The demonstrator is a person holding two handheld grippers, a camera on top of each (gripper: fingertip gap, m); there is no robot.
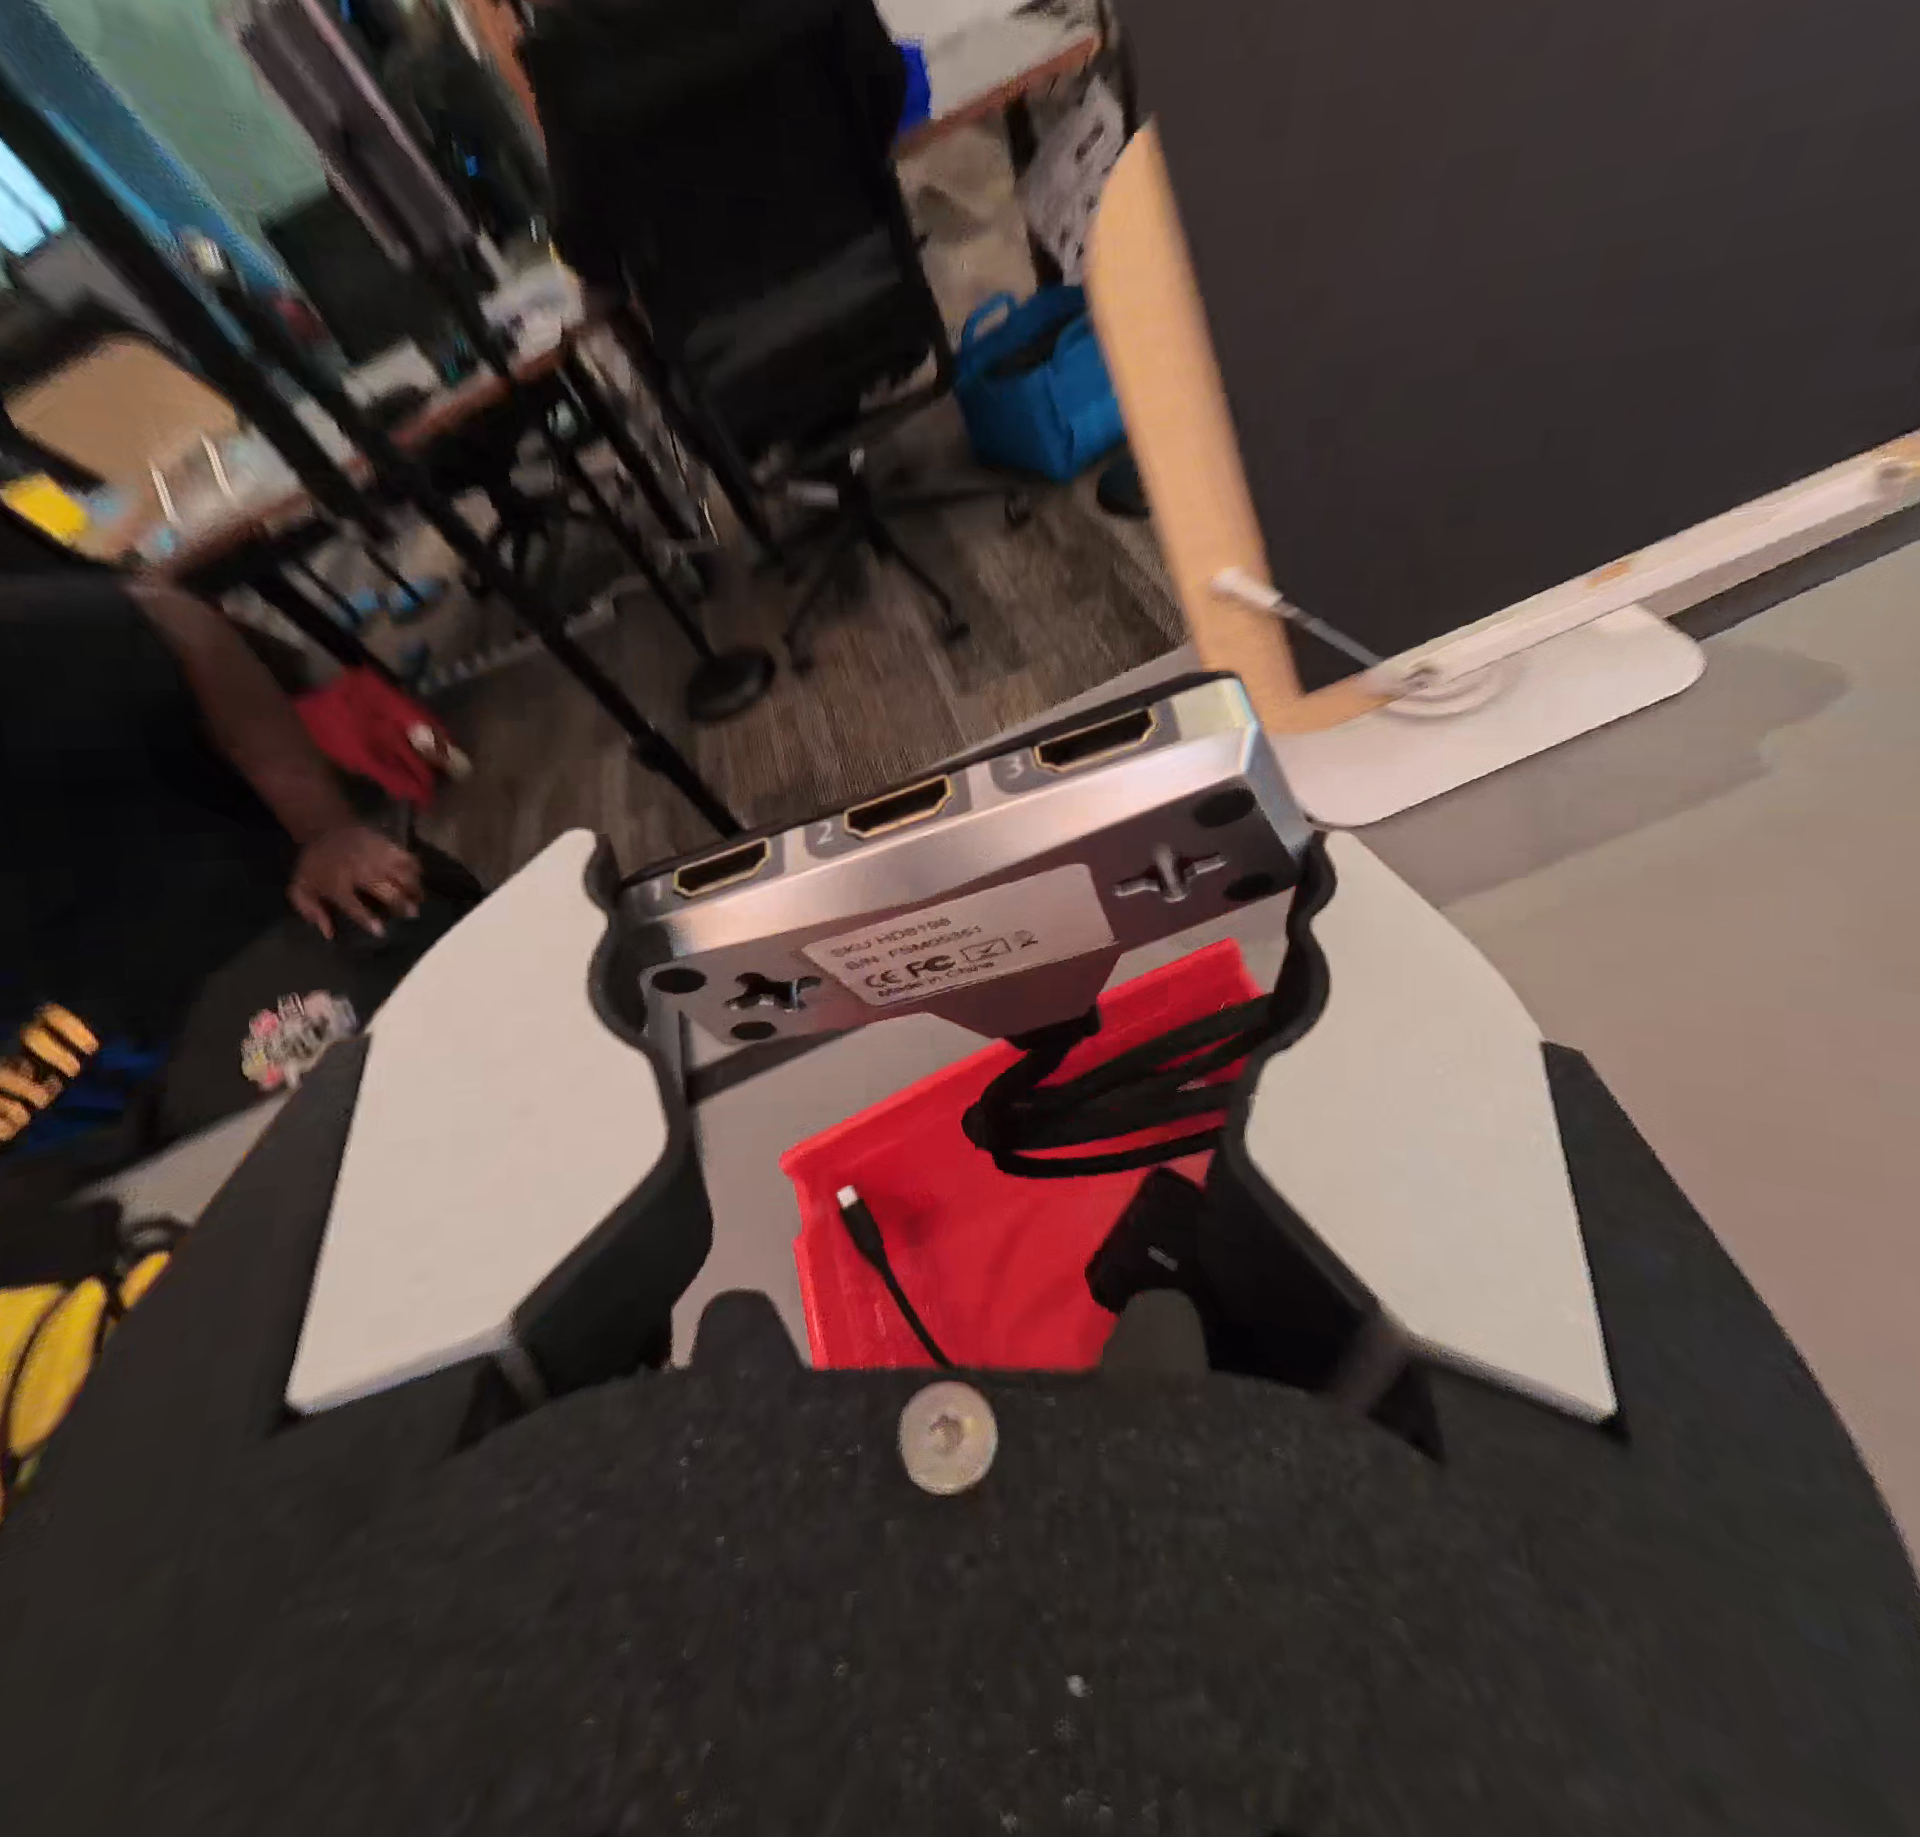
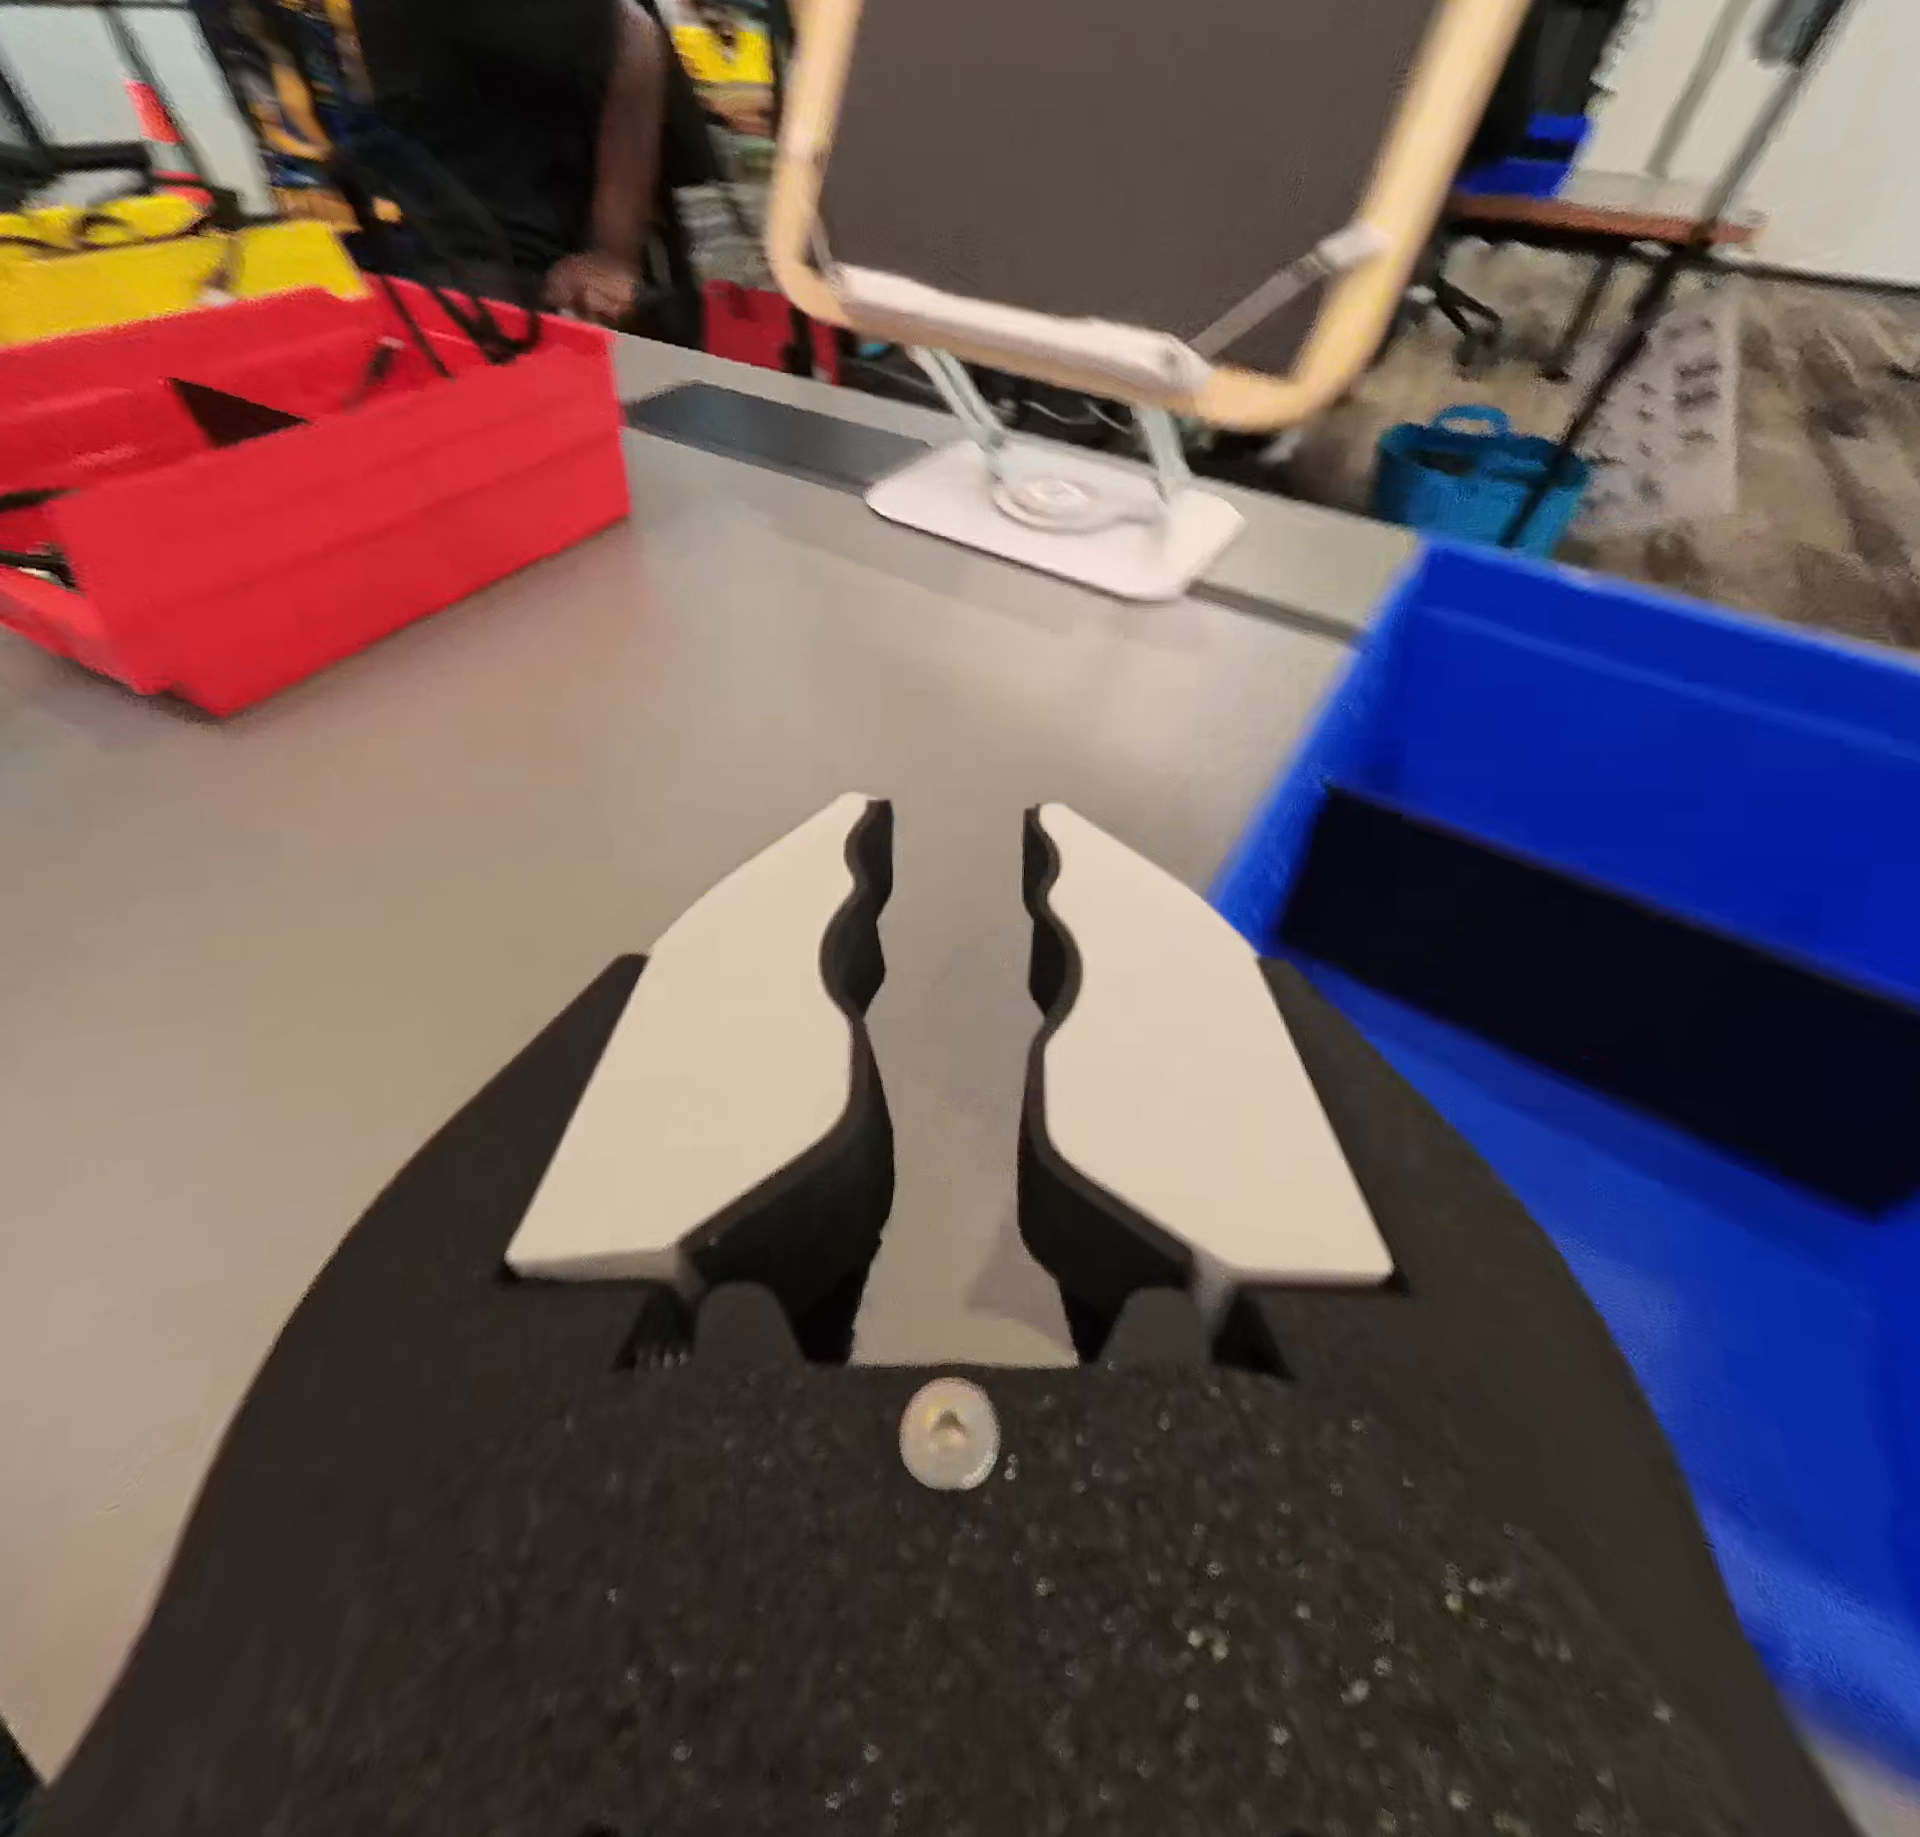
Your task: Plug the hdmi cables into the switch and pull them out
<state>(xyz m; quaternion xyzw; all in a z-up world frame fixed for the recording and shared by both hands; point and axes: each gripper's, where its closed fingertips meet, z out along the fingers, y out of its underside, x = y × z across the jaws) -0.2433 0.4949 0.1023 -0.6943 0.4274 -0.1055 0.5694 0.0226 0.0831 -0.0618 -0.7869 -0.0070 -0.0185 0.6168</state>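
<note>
Switch point(image 1: 966, 852), a small rigid metal box that looks light and slick, sits clamped by its short ends in the left hand-held gripper point(image 1: 961, 883) above the red bin point(image 1: 935, 1268), while the right hand-held gripper point(image 2: 958, 852) hovers slightly parted and empty over the desk point(image 2: 520, 852).

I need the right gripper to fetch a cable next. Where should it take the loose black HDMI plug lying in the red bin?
Judging from the left wrist view, grip the HDMI plug across its flat black housing, coming from above through the red bin's open top. Its cord is coiled, and the held HDMI switch hangs above, so approach from the side.
</note>
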